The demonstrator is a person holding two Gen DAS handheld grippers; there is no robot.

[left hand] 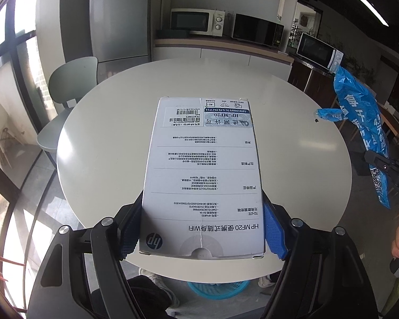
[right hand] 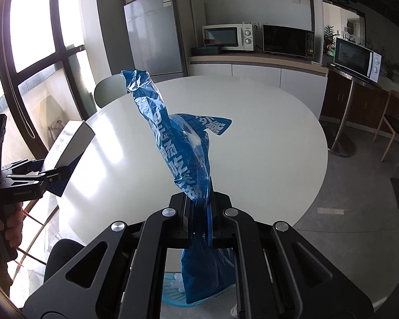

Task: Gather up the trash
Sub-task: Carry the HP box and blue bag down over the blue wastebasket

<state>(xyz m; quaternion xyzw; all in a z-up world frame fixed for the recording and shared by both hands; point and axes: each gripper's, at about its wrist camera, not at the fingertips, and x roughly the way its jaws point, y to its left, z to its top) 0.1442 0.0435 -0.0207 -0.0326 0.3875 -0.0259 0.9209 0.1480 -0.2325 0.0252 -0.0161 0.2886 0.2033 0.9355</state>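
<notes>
My left gripper is shut on a white HP box and holds it above the round white table. The box also shows at the left of the right wrist view, held by the left gripper. My right gripper is shut on a crumpled blue plastic wrapper that sticks up over the table's near edge. The wrapper also shows at the right of the left wrist view. A blue basket stands on the floor under the table's near edge, partly hidden; it also shows in the right wrist view.
A small dark crumb lies on the table at the right. A grey-green chair stands at the table's far left. A fridge, a counter with microwaves and wooden chairs stand beyond.
</notes>
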